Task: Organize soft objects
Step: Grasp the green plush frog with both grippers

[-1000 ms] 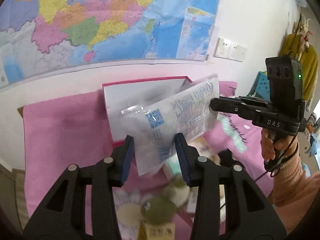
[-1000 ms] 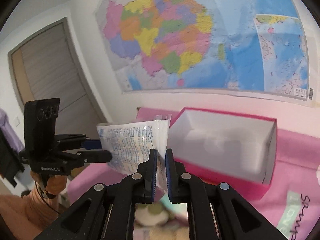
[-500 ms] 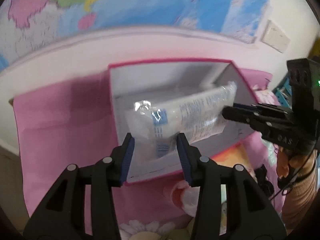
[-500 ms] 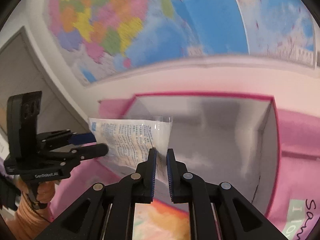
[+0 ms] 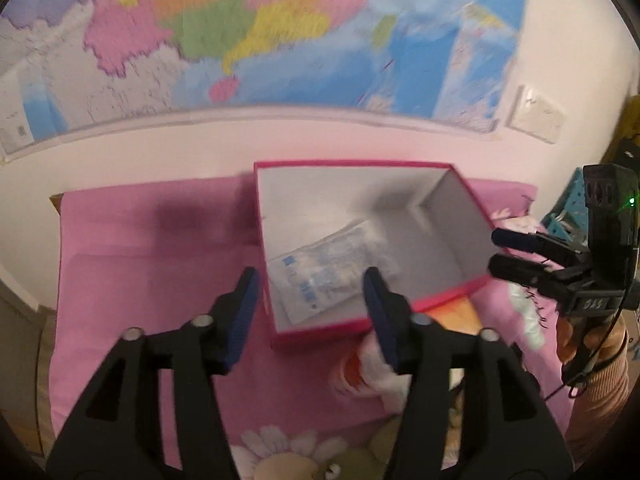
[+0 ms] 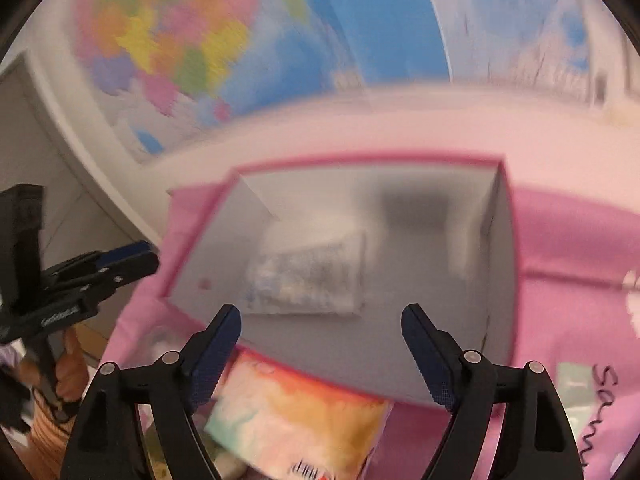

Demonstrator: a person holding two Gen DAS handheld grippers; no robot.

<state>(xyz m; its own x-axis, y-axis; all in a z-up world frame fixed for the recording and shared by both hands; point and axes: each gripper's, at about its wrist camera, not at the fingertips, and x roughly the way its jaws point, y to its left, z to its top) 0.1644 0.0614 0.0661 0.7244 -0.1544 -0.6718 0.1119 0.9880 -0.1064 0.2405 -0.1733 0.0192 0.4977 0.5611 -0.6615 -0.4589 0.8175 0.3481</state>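
Packet [image 5: 334,270] lay flat inside the pink box [image 5: 468,210]; left gripper [image 5: 312,300] and right gripper [image 6: 322,338] were opening, holding nothing.

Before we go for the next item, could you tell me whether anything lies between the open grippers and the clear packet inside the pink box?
Nothing visible does. The clear packet lies uncovered on the floor of the open-topped pink box, with both grippers' jaws opening, empty, in front of it.
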